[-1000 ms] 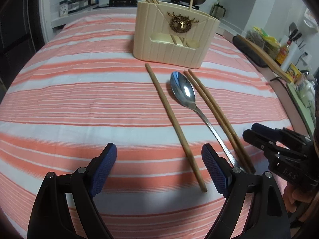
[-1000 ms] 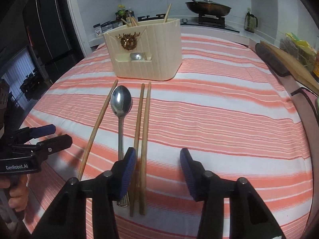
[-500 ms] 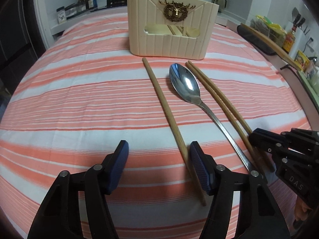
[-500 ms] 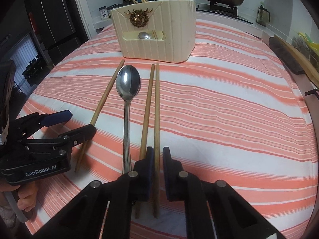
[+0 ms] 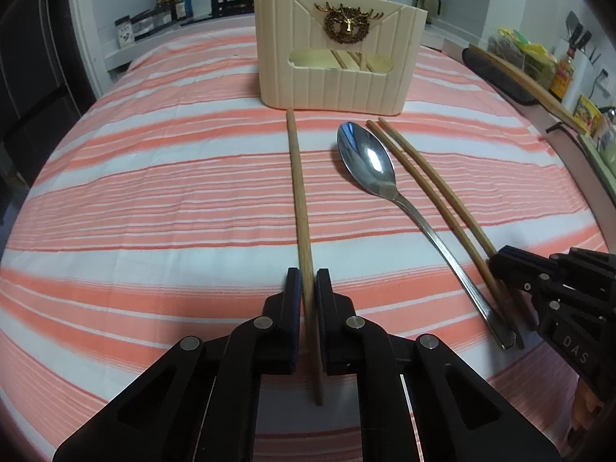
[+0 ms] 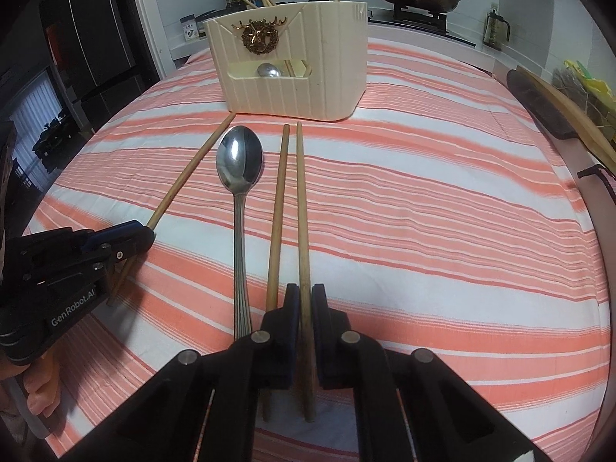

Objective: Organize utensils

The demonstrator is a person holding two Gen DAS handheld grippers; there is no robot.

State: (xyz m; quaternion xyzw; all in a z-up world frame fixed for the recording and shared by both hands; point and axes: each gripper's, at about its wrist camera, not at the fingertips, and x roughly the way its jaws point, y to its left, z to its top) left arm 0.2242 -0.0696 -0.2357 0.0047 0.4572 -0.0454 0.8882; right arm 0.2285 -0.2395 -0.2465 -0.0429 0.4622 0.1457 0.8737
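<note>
Left fingers (image 5: 307, 288): clenched on the lone pale wooden chopstick (image 5: 298, 192); the jaws have just been closing, and the stick is seen between the blue pads near its near end.
Right fingers (image 6: 304, 304): clenched on the outer wooden chopstick of the pair (image 6: 302, 211); its twin, the inner wooden chopstick (image 6: 279, 200), lies just beside the left pad, outside the grip.
Location: all loose pieces lie on the worktop with the orange-and-white striped cloth (image 5: 154, 200), their far tips close to the cream ribbed utensil holder with a gold stag emblem (image 5: 338, 54).
Risk, pivot: each stick is pinched close to one end, so a lift is judged likely to let the long free end droop or swing.
Risk, neighbour: the inner chopstick may be dragged or rolled as the right grip rises, since it lies against the pad.
Risk, spoon: the polished steel spoon (image 6: 238, 177) lies between the two grips and could be nudged by either stick.
Risk, insertion: a tilted tip may catch the holder's rim or the chopsticks already standing inside.
Count, loose chopsticks: three.
Count, loose spoons: one.
Count, holders: one.
Count, inside holder: several chopsticks, and one spoon bowl seen through the window in the right wrist view; an exact number cannot be told.
</note>
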